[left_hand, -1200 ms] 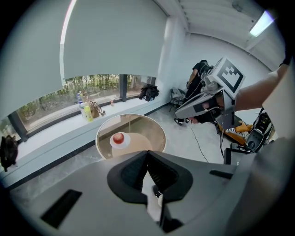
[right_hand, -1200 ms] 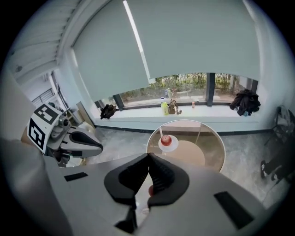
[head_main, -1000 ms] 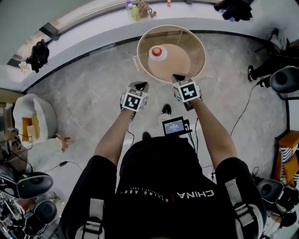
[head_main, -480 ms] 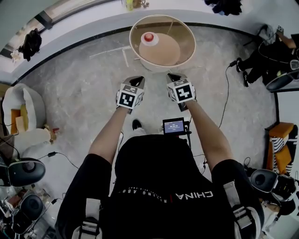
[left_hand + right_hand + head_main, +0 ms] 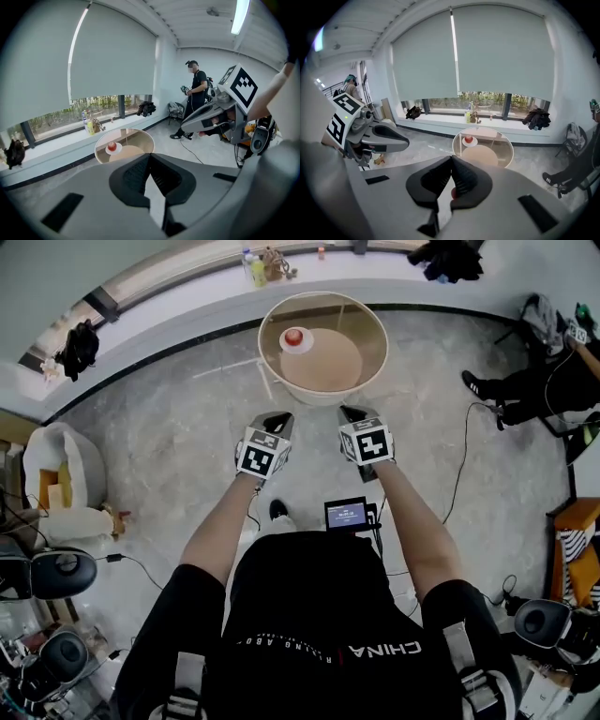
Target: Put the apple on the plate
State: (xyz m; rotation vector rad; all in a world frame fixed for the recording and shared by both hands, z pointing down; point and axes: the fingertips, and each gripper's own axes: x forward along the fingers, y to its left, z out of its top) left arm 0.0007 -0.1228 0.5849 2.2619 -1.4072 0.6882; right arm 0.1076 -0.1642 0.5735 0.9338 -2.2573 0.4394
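Observation:
A red apple [image 5: 294,337] lies on a small white plate [image 5: 292,345] on the far left of a round glass table [image 5: 384,343]. Both show small and far off in the left gripper view, apple [image 5: 111,146] on plate [image 5: 114,151], and in the right gripper view, apple [image 5: 468,138] on plate [image 5: 469,142]. My left gripper [image 5: 278,417] and right gripper [image 5: 349,412] are held side by side above the floor, just short of the table's near rim. Both are shut with nothing held. Each points toward the table.
The window sill behind the table holds bottles [image 5: 251,268] and dark clothing [image 5: 450,254]. A seated person's legs [image 5: 520,385] and a cable [image 5: 469,465] lie at the right. A white bag [image 5: 61,474] stands on the left. Another person [image 5: 197,98] stands across the room.
Both grippers have drawn back from the table's near rim, which the right one overlapped a second ago. The table now looks slightly smaller. The jaws stay shut.

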